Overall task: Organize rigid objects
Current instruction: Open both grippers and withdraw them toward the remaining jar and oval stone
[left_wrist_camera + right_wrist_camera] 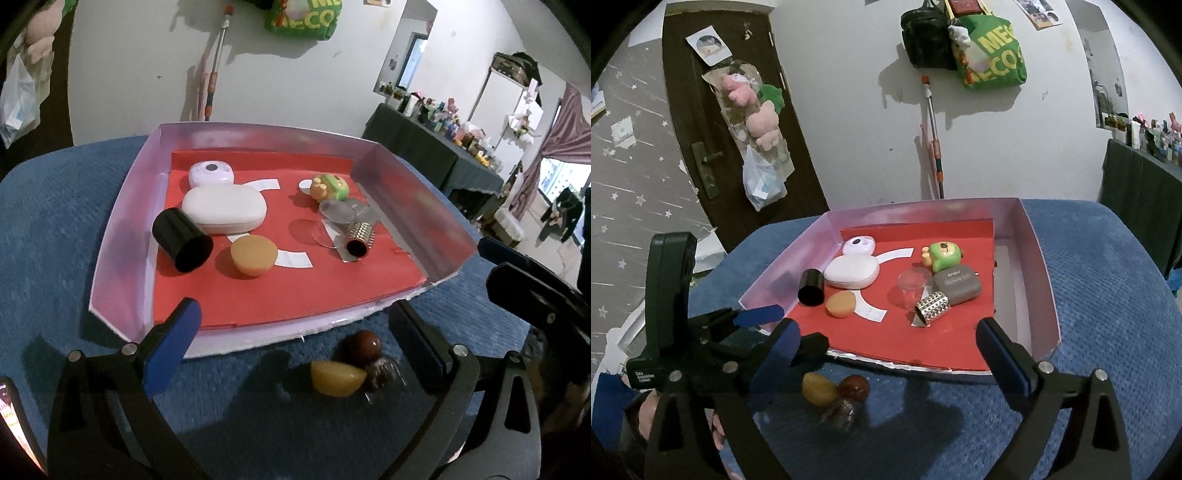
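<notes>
A pink-walled tray (122, 229) (1039, 254) with a red floor sits on a blue cloth. It holds a black cylinder (181, 240) (811, 287), a white case (224, 209) (852, 273), an orange cup-shaped piece (254, 255) (841, 303), a green toy (330, 187) (943, 255), a grey case (956, 285) and a studded metal cylinder (360, 238) (932, 308). In front of the tray lie a yellow piece (337, 378) (818, 388), a brown ball (363, 346) (854, 386) and a dark faceted piece (382, 374) (842, 411). My left gripper (295, 350) (759, 319) is open above them. My right gripper (886, 360) is open and empty.
A small white round device (211, 173) (857, 246) and a clear lid (335, 213) (913, 281) also lie in the tray, with white paper strips. A wall with hanging bags and a dark door (713, 129) stand behind. A cluttered dark table (436, 147) is at the right.
</notes>
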Demonstrator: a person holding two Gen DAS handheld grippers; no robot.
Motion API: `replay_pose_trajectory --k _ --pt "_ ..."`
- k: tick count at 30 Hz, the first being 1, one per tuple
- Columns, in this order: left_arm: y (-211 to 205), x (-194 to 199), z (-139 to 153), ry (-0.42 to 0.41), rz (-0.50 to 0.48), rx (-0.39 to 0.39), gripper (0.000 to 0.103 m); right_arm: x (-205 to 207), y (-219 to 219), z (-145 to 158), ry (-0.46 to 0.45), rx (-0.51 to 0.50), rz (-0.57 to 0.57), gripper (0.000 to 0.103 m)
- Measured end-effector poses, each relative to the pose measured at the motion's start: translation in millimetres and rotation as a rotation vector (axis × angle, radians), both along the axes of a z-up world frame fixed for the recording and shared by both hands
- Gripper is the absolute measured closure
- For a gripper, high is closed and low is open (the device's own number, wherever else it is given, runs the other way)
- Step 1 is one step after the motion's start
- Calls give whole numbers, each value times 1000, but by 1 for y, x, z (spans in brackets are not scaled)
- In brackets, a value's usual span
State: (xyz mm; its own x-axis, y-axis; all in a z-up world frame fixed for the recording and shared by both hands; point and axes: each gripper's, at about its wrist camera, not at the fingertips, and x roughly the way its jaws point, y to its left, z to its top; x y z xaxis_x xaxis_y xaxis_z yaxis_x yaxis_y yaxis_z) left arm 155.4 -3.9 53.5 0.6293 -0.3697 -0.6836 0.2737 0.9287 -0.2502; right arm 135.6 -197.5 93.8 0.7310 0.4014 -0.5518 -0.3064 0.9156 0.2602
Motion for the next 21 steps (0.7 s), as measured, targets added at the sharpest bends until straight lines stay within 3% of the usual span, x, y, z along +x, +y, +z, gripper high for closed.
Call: replay_pose_trajectory --k 8,15,21 --pt "4 -24 8 -58 53 76 0 -13 -2 0 -12 11 -7 4" --pt "19 -46 15 -82 96 35 0 -25 -2 -3 -15 18 -15 4" --pt "21 -60 17 -119 128 71 0 -37 0 -7 -17 13 -28 8"
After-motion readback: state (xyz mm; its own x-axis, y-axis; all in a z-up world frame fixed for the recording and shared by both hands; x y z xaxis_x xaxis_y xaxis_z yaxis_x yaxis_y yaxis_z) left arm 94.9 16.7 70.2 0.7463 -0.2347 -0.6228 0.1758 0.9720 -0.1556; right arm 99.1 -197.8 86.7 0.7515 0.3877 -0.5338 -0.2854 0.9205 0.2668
